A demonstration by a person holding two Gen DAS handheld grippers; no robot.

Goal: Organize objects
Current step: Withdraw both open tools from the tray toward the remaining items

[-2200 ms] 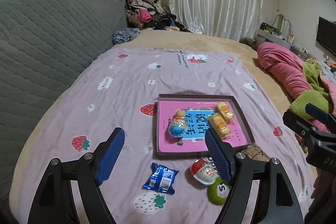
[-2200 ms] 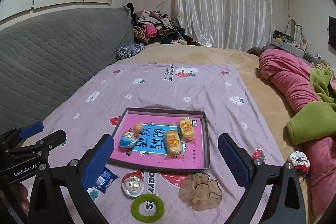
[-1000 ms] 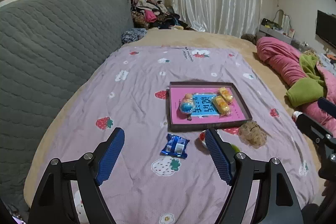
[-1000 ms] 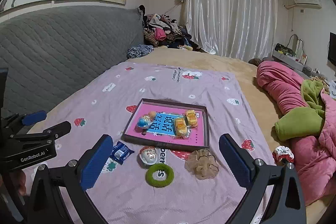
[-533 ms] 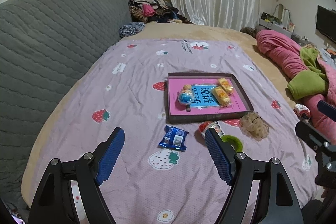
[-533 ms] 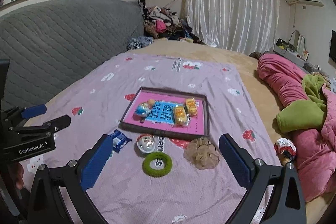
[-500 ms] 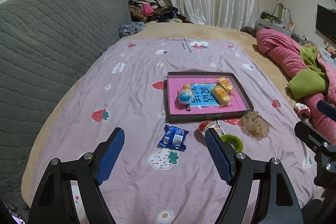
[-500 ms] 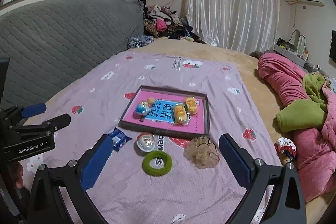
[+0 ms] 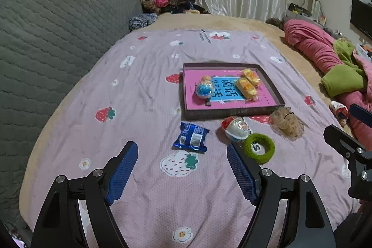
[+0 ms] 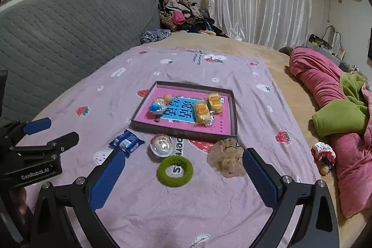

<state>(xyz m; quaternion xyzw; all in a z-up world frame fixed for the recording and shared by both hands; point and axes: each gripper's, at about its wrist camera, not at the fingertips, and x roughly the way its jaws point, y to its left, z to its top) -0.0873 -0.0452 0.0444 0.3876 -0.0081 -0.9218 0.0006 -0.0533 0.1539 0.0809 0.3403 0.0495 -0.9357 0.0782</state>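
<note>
Both my left gripper (image 9: 181,169) and right gripper (image 10: 183,174) hang spread and empty. The blue snack packet (image 9: 191,137), frame centre, lies just below the tray (image 9: 232,111); I'd drop straight down, straddling its short sides.

Lilac strawberry-print blanket (image 9: 148,94), pink-lined tray (image 9: 232,112), green ring (image 10: 174,170).

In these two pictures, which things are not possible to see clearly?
- Green ring: left view, the left tongs cover its near-left edge.
- Print on the blue packet: both views, too small to read.
- Small doll: right view, too small to identify.
- Right tongs: left view, cut by the edge.
</note>
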